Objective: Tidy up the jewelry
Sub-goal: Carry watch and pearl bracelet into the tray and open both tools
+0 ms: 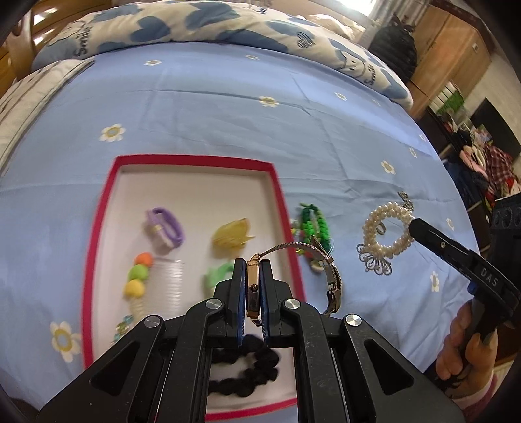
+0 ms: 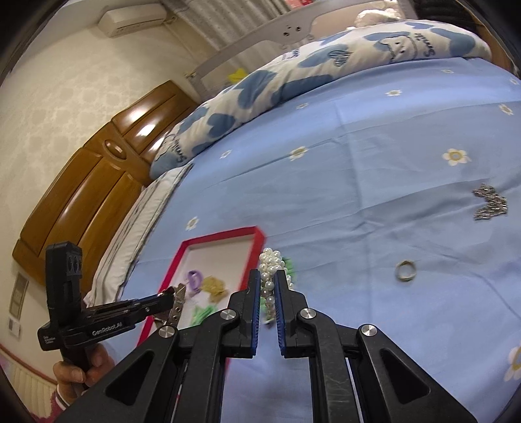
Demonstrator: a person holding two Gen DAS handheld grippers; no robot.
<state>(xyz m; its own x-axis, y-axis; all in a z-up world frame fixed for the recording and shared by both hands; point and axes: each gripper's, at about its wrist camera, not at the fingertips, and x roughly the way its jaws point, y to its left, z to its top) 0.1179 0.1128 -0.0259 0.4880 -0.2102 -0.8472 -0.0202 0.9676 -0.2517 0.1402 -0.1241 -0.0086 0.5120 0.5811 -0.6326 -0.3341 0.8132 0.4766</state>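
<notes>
My left gripper is shut on a gold watch with a mesh strap, held over the right part of the red-rimmed tray. The tray holds a purple hair tie, a yellow clip, a green clip, a coloured comb and a black scrunchie. My right gripper is shut on a pearl bracelet, which also shows in the left wrist view. A green beaded bracelet lies just right of the tray.
On the blue flowered sheet lie a ring, a silver butterfly piece and a filigree ornament. A folded quilt lies at the far side. The wooden headboard stands left.
</notes>
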